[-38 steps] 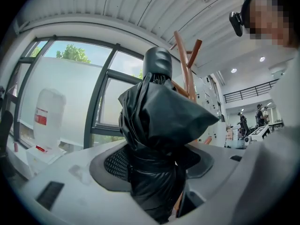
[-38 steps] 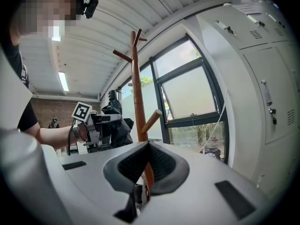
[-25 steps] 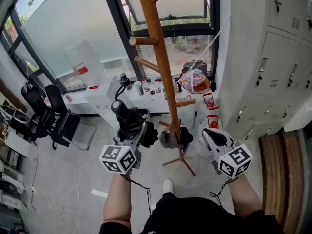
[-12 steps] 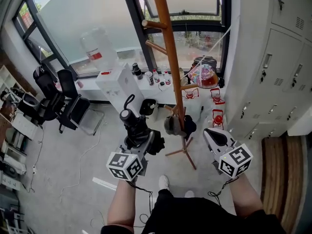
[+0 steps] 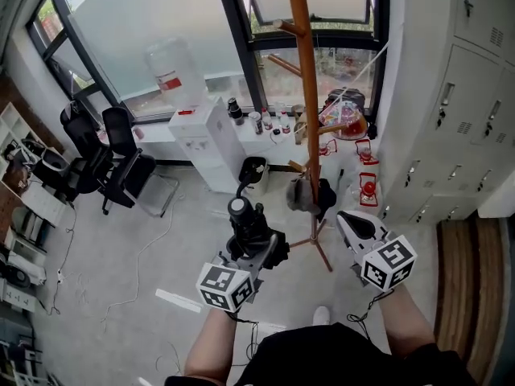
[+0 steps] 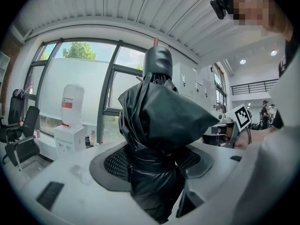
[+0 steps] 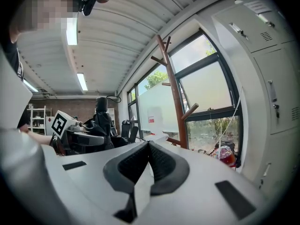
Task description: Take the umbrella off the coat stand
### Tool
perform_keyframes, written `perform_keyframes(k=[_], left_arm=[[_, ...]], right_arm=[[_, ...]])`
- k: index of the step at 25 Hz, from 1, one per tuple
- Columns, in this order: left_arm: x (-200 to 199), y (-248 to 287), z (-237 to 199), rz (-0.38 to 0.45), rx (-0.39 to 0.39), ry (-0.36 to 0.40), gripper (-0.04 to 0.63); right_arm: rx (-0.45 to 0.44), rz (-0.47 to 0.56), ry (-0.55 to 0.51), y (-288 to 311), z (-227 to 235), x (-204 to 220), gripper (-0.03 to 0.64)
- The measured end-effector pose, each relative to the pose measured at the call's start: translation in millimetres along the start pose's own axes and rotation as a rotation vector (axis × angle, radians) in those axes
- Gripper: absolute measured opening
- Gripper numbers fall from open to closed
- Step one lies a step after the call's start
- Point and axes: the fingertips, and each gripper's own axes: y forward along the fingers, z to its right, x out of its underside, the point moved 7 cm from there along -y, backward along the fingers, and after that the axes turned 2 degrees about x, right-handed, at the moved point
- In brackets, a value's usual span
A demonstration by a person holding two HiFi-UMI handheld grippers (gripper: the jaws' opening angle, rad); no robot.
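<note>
My left fingers clamp the folded black fabric umbrella, apart from the brown wooden coat stand; my right fingers rest closed together, empty.

left gripper carrying umbrella back from coat stand, right gripper retreating too

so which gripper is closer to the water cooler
Left. The left gripper, holding the umbrella, is on the water cooler's side of the coat stand; the right gripper is on the stand's far side.
</note>
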Motion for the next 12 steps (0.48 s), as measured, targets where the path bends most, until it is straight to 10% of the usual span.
perform_keyframes(k=[12], left_arm=[[33.6,-76.4,12.6,-0.070,0.203,0.017,0.276]], right_arm=[[0.085,0.004,0.032,-1.1,-107.1,22.0,0.054]])
